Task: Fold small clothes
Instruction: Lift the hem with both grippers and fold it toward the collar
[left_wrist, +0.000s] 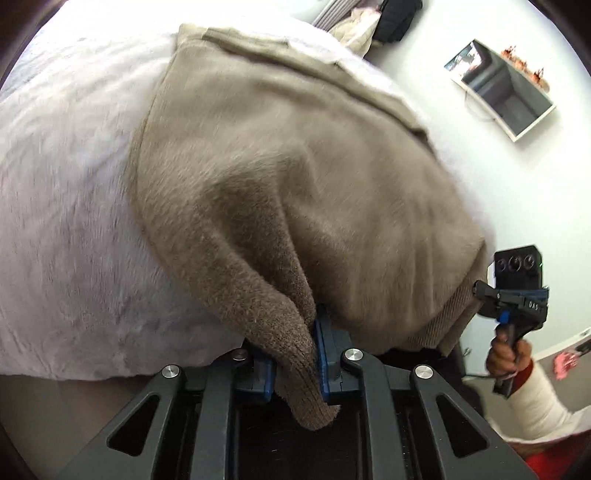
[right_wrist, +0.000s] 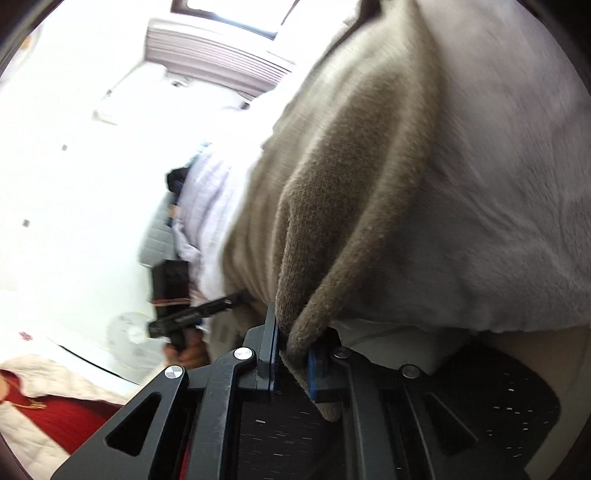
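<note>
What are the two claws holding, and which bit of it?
Both hold the brown sweater. The left claw pinches a corner of its near ribbed edge; the right claw pinches another corner of that edge.

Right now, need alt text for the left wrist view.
The left gripper is shut on a bunched edge of a taupe knit sweater spread over a white fuzzy blanket. At right, a hand holds the right gripper at the sweater's ribbed hem.
</note>
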